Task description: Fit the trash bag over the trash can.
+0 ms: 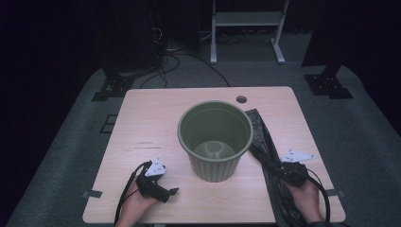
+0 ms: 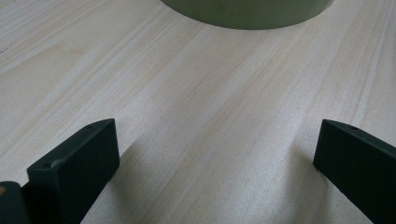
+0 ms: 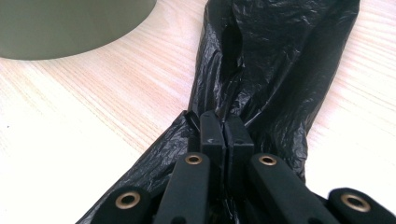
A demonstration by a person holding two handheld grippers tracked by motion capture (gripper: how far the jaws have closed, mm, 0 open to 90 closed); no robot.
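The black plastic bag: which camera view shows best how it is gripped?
The right gripper view: the right gripper has its jaws shut on a pinched fold of the crinkled black plastic bag. The high view shows the bag lying beside the green plastic bin, its grip small.

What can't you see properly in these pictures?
- Black bag: in the high view its near end runs off the bottom edge; the green bin covers its left edge.
- Right gripper: in its own view the jaws are pinched shut on the bag, hiding the plastic between them.
- Bin: in the left gripper view the top edge cuts off all but its base.
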